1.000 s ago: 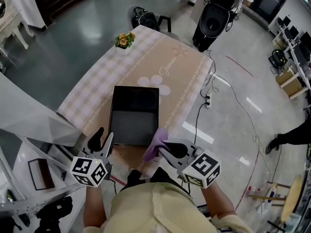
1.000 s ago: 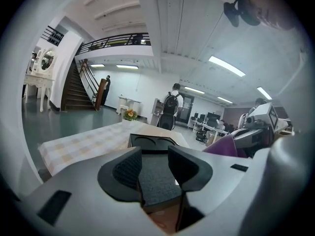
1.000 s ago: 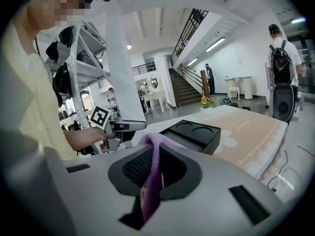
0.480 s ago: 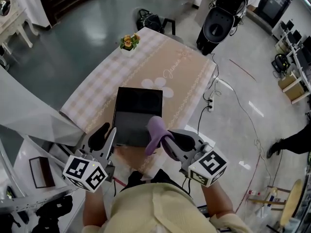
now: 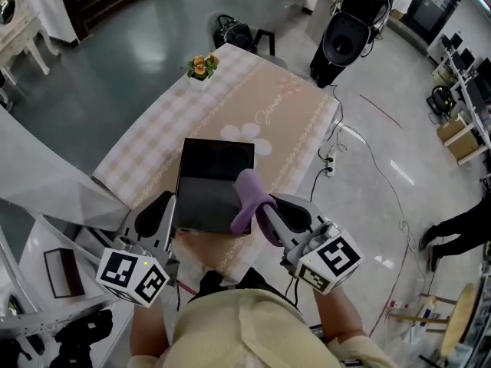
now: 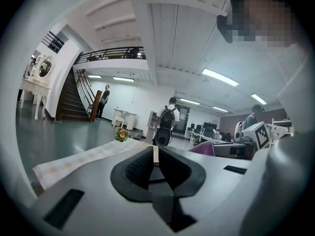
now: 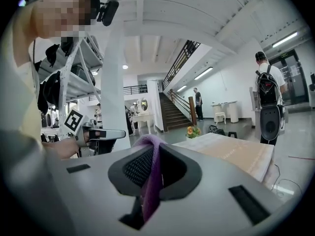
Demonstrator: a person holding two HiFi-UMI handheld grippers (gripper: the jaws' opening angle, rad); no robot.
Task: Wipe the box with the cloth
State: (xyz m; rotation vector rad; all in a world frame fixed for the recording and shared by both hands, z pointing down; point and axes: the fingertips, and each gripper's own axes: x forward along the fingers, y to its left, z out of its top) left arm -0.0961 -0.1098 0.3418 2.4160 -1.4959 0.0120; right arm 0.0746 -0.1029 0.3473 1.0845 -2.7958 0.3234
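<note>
Beige and checked fabric covers the one bench (image 5: 268,121) I am working over, the biggest thing in my head view. One black box (image 5: 211,179) lies flat on it, close to the edge nearest me.

I have two tongs up, one at each near corner of the box, both aimed away from me and only slightly downward, with their marker cubes closest to my body. The left tongs (image 5: 165,205) sit by the box's near left corner. In the left gripper view (image 6: 155,154) their jaws have just been closing and are now drawn together, with only a hairline showing at the tips and nothing between them. The right tongs (image 5: 265,211) sit at the near right corner, clenched on the one purple cloth (image 5: 247,194). In the right gripper view (image 7: 155,156) the cloth (image 7: 150,181) runs up between the pads and bulges out over the tips. From the head view it hangs over the box's near right part; I cannot tell whether it touches the lid.

One small bunch of orange flowers (image 5: 199,66) stands at the bench's far corner, well apart from the box.
</note>
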